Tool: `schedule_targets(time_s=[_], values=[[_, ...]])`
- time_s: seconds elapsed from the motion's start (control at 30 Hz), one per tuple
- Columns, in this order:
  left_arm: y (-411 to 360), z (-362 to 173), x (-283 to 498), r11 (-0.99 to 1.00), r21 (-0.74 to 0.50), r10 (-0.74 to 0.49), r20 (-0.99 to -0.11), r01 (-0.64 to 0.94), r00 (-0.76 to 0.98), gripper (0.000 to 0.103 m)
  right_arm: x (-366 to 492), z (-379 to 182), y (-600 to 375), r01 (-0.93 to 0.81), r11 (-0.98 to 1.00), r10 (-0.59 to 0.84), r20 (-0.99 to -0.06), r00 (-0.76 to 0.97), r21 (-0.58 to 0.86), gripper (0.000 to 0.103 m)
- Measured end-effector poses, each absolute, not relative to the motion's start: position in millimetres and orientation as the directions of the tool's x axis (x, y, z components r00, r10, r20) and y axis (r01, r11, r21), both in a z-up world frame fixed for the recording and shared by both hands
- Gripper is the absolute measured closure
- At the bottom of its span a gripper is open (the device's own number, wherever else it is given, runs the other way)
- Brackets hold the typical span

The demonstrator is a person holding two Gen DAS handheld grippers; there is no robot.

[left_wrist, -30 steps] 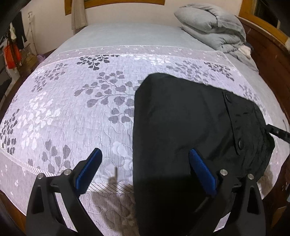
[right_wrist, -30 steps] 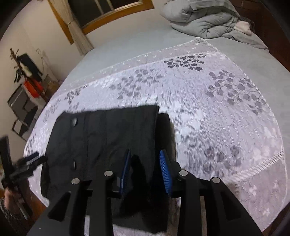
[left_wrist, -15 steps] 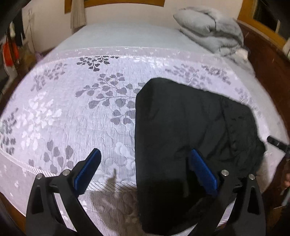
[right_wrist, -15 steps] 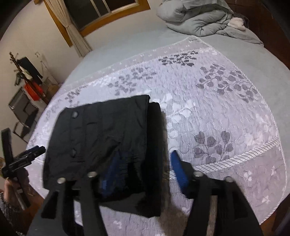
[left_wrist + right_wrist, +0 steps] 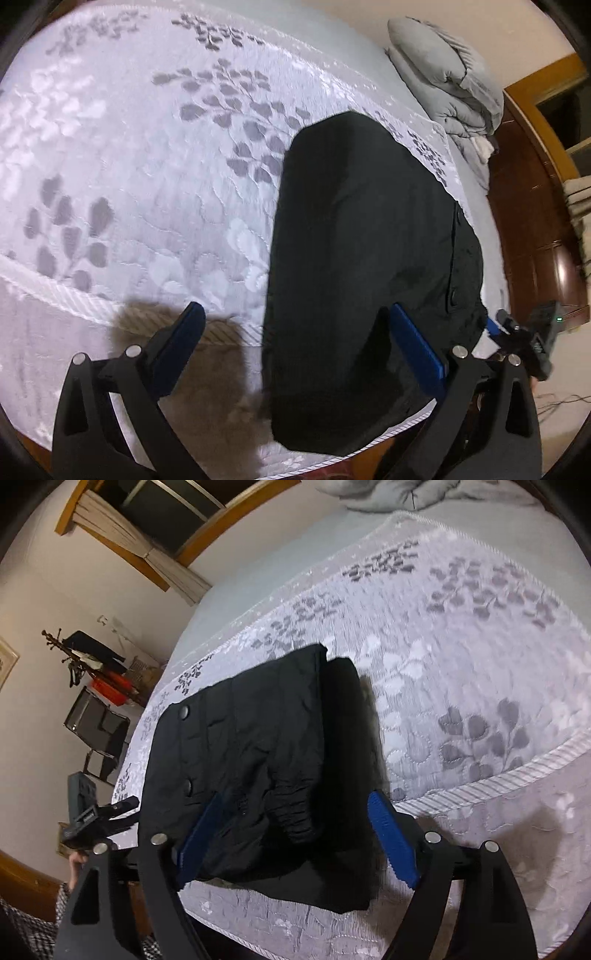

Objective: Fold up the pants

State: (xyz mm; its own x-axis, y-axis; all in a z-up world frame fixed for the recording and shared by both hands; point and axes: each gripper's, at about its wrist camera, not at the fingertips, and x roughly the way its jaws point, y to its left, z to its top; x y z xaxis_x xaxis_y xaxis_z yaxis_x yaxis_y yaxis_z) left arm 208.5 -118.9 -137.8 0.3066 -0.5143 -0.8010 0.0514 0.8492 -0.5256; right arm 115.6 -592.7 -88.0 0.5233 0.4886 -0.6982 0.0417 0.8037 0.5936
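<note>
At the left, the left gripper (image 5: 297, 345) hung with its blue-padded jaws spread wide and holding nothing, over the near edge of the white leaf-patterned quilted bedspread (image 5: 140, 177), as it had a second earlier. The folded black fabric pants (image 5: 362, 258) lay in a compact stack near that edge, snap buttons showing toward the bed's corner. To the right, the right gripper (image 5: 295, 838), which had been pinched nearly closed at the fabric a second before, now stood wide apart and empty above the stack. That release suggested the fold was finished.
</note>
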Motion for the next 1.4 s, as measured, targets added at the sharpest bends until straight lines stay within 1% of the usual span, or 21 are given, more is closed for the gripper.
schedule_targets(time_s=[0.2, 0.27, 0.4, 0.57, 0.8, 0.93, 1.13, 1.2, 1.27, 1.4], values=[[-125, -147, 218, 0.835, -0.544, -0.543, -0.793, 0.081, 0.276, 0.004, 126, -99, -596, 0.046, 0.75, 0.552, -0.663, 0.506, 0.66, 0.021], [-127, -150, 221, 0.814, -0.573, -0.574, -0.776, 0.088, 0.261, 0.004, 128, -102, -597, 0.041, 0.735, 0.572, -0.651, 0.499, 0.677, 0.021], [-142, -158, 223, 0.771, -0.627, -0.636, -0.746, 0.116, 0.198, 0.004, 134, -108, -595, 0.044, 0.734, 0.576, -0.657, 0.487, 0.677, 0.021], [-161, -165, 225, 0.768, -0.626, -0.64, -0.751, 0.134, 0.162, 0.004, 139, -112, -593, 0.04, 0.735, 0.582, -0.661, 0.475, 0.676, 0.02], [-174, -176, 233, 0.735, -0.671, -0.678, -0.725, 0.098, 0.118, 0.003, 144, -122, -598, 0.038, 0.724, 0.598, -0.655, 0.462, 0.688, 0.017], [-182, -182, 237, 0.734, -0.67, -0.679, -0.728, 0.109, 0.092, 0.002, 142, -131, -602, 0.064, 0.731, 0.588, -0.675, 0.445, 0.679, 0.017], [-198, -181, 241, 0.75, -0.651, -0.661, -0.746, 0.12, 0.082, 0.002, 141, -146, -605, 0.085, 0.689, 0.627, -0.65, 0.429, 0.72, 0.017], [-199, -181, 244, 0.735, -0.666, -0.676, -0.734, 0.123, 0.063, 0.003, 144, -149, -602, 0.077, 0.681, 0.64, -0.643, 0.42, 0.728, 0.017], [-203, -178, 244, 0.705, -0.691, -0.704, -0.71, 0.159, 0.034, 0.003, 146, -153, -598, 0.074, 0.685, 0.641, -0.648, 0.411, 0.725, 0.016], [-221, -174, 239, 0.701, -0.649, -0.669, -0.742, 0.294, -0.043, 0.003, 150, -159, -597, 0.078, 0.662, 0.663, -0.631, 0.403, 0.746, 0.014]])
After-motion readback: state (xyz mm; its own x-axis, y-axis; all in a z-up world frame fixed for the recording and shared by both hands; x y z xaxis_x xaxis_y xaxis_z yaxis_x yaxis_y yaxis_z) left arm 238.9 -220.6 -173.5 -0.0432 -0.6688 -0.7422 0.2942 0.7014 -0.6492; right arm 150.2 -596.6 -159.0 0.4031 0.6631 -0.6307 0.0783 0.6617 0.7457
